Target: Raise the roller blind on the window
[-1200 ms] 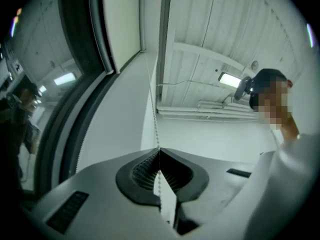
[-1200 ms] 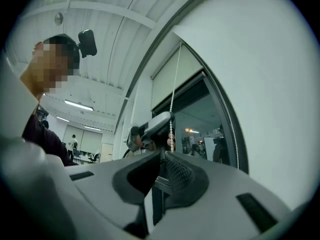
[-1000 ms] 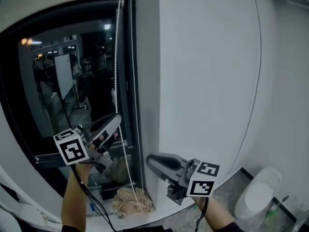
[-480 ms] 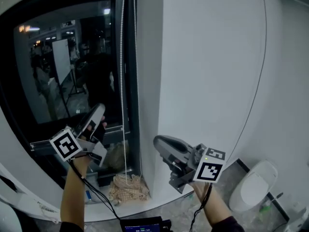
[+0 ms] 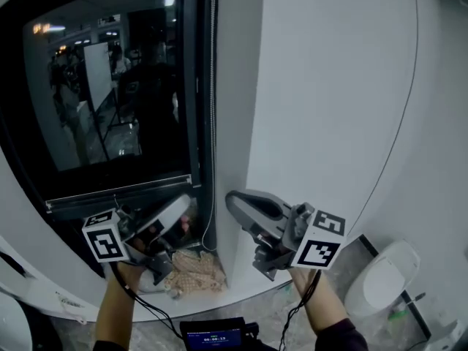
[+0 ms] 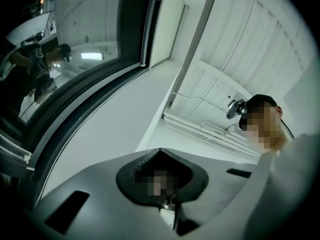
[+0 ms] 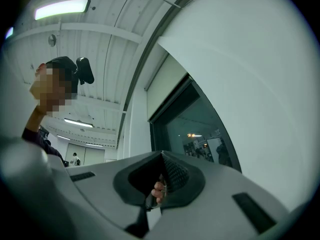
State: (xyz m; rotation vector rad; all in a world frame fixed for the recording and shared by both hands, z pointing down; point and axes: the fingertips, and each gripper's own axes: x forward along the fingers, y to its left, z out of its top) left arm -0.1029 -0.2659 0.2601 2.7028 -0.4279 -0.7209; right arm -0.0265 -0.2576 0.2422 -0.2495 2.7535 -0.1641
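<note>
The window (image 5: 110,93) shows bare dark glass in the head view, with no blind over it there. A white bead chain (image 5: 213,108) hangs straight down the frame's right side and ends in a loop near the sill. My left gripper (image 5: 184,200) is low, just left of that loop, its jaws shut with nothing seen between them. My right gripper (image 5: 232,199) is just right of the chain, in front of the white pillar (image 5: 241,123), also shut and empty. In the right gripper view a pale panel (image 7: 167,79), possibly the blind, covers the window's top.
A crumpled beige cloth (image 5: 191,270) lies on the sill below the grippers. A white rounded object (image 5: 384,284) stands on the floor at the lower right. A small screen (image 5: 213,336) shows at the bottom edge. The curved white wall (image 5: 336,123) fills the right side.
My left gripper has dropped from beside the chain at mid-window down to the sill. The chain, slanted before, now hangs straight. The right gripper has barely shifted.
</note>
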